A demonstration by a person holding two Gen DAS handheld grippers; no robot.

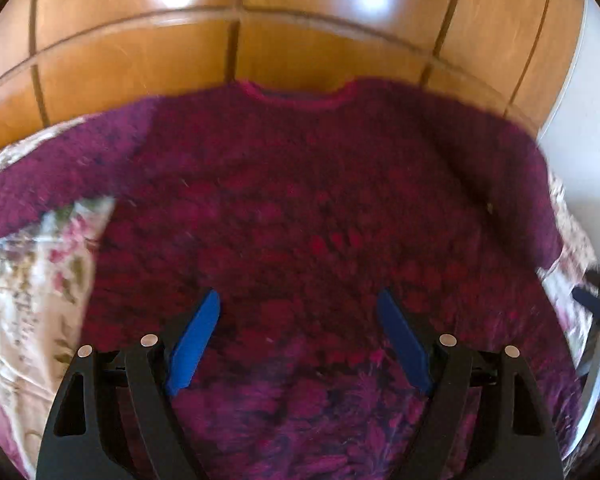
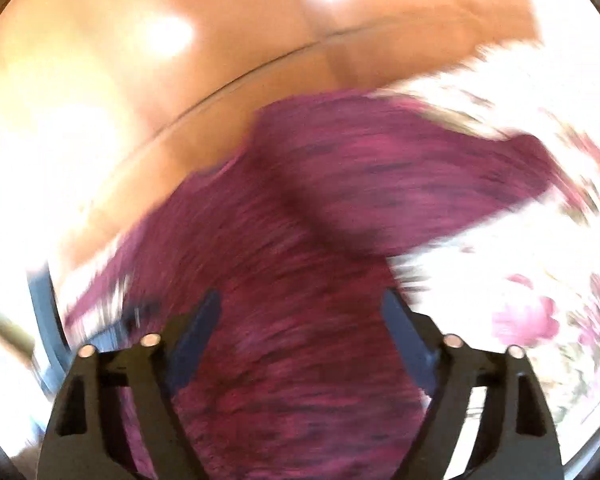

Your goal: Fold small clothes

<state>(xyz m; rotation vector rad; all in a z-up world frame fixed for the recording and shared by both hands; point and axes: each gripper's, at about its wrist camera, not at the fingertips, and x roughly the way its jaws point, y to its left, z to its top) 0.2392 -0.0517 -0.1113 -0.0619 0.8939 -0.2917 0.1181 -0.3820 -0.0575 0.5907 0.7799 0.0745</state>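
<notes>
One fuzzy magenta-and-crimson knitted sweater [image 1: 308, 216] lies flat on the floral bedspread [image 1: 32, 280], neckline towards the wooden headboard [image 1: 140, 64], sleeves spread sideways. We see the left gripper [image 1: 299, 300] and right gripper [image 2: 302, 300] with jaws apart, holding nothing.

A floral bedspread [image 1: 28, 280], cream with pink blooms and green leaves, covers the bed and shows at nine o'clock and again at three o'clock in the left wrist view. Behind it, at twelve o'clock, stands a glossy wooden headboard [image 1: 140, 64] of orange-brown panels split by dark grooves, with bright glare patches. A white wall [image 1: 596, 120] sits at two o'clock.
</notes>
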